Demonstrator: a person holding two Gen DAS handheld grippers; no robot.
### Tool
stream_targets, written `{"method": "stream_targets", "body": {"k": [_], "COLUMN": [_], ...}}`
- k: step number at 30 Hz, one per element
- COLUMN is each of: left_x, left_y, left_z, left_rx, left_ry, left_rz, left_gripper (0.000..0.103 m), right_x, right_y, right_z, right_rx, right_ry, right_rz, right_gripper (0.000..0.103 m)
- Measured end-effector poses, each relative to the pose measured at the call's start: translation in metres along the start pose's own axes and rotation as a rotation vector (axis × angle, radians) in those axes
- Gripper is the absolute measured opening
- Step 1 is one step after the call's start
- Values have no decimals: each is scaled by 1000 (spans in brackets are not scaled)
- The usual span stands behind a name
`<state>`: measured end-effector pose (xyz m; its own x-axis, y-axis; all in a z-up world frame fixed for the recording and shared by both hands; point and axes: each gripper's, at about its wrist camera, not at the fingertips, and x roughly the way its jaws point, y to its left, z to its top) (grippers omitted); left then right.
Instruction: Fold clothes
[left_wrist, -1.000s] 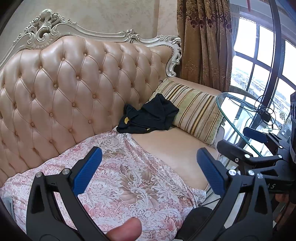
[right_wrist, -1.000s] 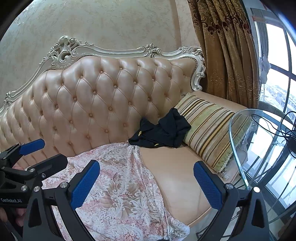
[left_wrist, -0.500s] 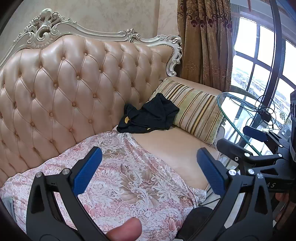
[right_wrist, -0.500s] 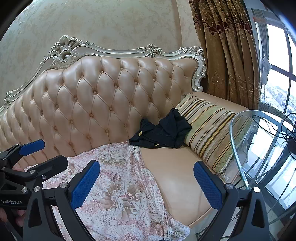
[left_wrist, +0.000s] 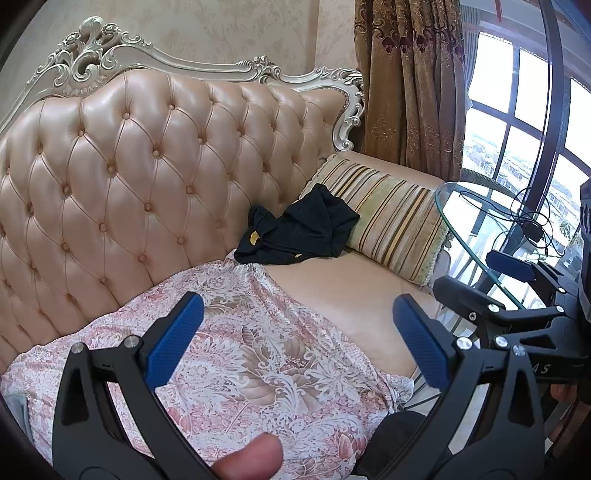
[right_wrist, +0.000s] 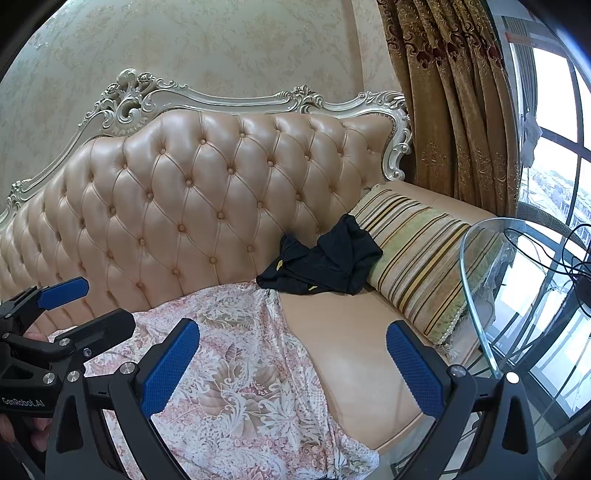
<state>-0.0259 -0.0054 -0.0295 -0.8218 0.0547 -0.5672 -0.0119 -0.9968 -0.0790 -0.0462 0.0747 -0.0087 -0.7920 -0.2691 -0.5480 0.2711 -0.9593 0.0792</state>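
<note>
A crumpled black garment (left_wrist: 303, 232) with small yellow marks lies on the sofa seat, against the tufted backrest and the striped pillow; it also shows in the right wrist view (right_wrist: 325, 262). My left gripper (left_wrist: 297, 339) is open and empty, held above a pink floral cloth (left_wrist: 258, 354) and well short of the garment. My right gripper (right_wrist: 291, 369) is open too, with nothing between its blue pads, over the same floral cloth (right_wrist: 240, 369). Each gripper appears at the edge of the other's view, the right gripper (left_wrist: 484, 277) and the left gripper (right_wrist: 85, 308). A thumb (left_wrist: 251, 458) shows at the bottom.
The beige tufted sofa back (left_wrist: 147, 166) rises behind. A striped pillow (right_wrist: 417, 258) leans at the seat's right end. A round glass table (right_wrist: 517, 295) with black cables stands right of the sofa, before a curtain (right_wrist: 450, 110) and a window.
</note>
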Motion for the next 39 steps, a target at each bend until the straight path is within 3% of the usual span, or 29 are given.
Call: {"method": "stream_targets", "body": {"k": [16,22,26,31,33,36,39], "left_x": [18,46,75,105,114,126,136], "left_y": [2,3,6,15,22,33,42], "left_z": [0,6,16,19,16,8,-1], "left_rx": [6,22,16,-1,-12,-24,-26], "left_ry": [21,34,43,67,81,115,148], "left_rz": [9,17,23,41,44,59,73], "left_gripper": [102,102,102,102,102,102,102], "right_x": [17,53,122,260,333,411,458], "right_y": [-4,-11,-32,-68,-81,-85,-86], "right_z": [-1,2,18,47,58,67,76], "right_rx": [6,19,42,30,-14,-132,-201], "right_ry": [21,46,76,178,255,335,347], "right_rz": [5,42,31,-50,-123,-193,-255], "right_gripper": [102,102,102,101,94,77,76]}}
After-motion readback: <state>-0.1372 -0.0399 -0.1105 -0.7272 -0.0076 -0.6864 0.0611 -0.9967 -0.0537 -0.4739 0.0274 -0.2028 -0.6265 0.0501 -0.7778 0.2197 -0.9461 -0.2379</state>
